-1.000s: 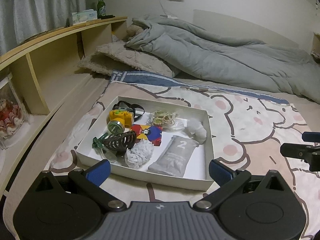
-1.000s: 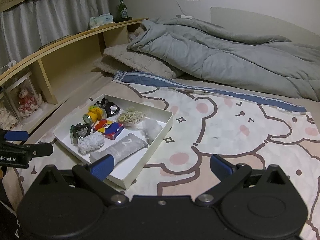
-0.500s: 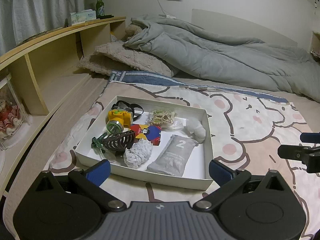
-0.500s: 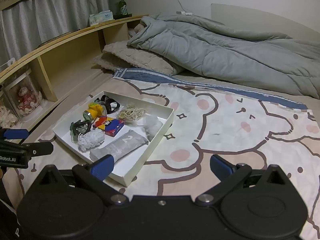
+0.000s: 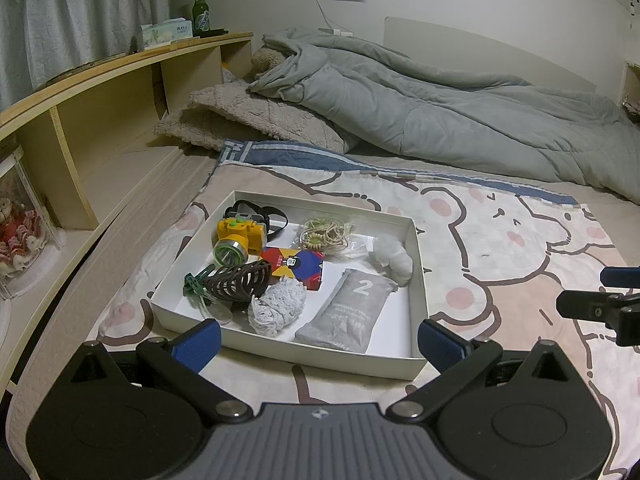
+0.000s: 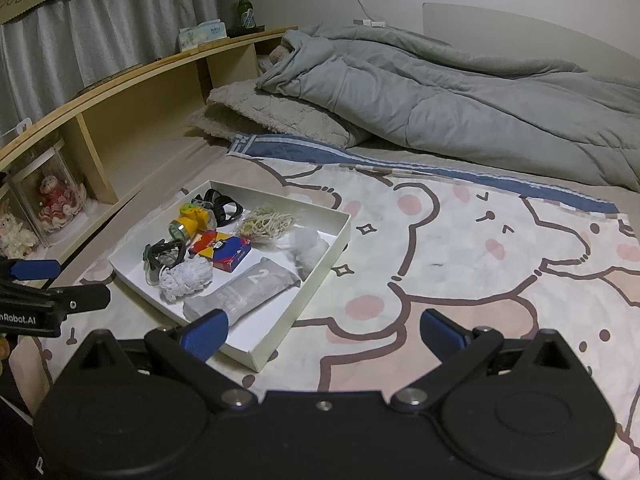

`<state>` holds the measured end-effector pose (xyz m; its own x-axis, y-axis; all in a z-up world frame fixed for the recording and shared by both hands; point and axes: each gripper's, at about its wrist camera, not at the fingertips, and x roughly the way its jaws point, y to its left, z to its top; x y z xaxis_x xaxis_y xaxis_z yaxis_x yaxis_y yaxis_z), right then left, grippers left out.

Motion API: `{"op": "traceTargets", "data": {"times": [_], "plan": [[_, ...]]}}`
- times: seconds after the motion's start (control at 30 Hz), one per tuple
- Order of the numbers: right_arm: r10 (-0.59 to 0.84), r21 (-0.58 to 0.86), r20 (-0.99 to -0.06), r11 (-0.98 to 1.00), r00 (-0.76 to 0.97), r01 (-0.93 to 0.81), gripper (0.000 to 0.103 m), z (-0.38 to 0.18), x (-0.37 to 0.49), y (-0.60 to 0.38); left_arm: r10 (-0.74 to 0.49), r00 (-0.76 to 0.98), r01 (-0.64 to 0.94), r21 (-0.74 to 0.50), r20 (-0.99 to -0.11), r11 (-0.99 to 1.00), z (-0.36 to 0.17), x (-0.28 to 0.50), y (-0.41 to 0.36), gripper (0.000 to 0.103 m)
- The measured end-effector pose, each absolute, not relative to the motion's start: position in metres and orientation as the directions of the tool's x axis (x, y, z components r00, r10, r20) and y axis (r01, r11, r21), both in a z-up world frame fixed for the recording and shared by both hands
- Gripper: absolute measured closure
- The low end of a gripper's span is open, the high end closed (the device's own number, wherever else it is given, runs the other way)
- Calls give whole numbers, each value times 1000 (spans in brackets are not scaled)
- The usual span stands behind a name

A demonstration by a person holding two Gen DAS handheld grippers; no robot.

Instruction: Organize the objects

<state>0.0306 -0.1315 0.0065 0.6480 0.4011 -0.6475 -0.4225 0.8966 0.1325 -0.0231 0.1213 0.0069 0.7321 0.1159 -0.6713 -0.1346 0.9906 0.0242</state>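
A white shallow box lies on the bear-print sheet. It holds a yellow headlamp, a colourful card box, a brown hair claw, a white knit bundle, a grey pouch marked 2, a bag of rubber bands and a white crumpled wad. My left gripper is open and empty just before the box's near rim. My right gripper is open and empty over the sheet, to the right of the box.
A grey duvet and a beige pillow lie at the back of the bed. A wooden shelf unit runs along the left, with a green bottle, a tissue box and a doll case.
Both grippers have eased slightly back and up; the box sits a little lower and farther in each view. Nothing was grasped or moved.
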Motion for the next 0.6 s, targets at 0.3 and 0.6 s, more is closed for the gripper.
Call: {"op": "traceTargets", "data": {"times": [0.3, 0.6], "plan": [[404, 136, -647, 896, 647, -423, 0, 7, 30, -131, 116, 732, -135, 24, -671, 991, 7, -23, 121, 0], [406, 142, -650, 895, 642, -423, 0, 6, 30, -130, 116, 732, -135, 24, -671, 991, 7, -23, 121, 0]]}}
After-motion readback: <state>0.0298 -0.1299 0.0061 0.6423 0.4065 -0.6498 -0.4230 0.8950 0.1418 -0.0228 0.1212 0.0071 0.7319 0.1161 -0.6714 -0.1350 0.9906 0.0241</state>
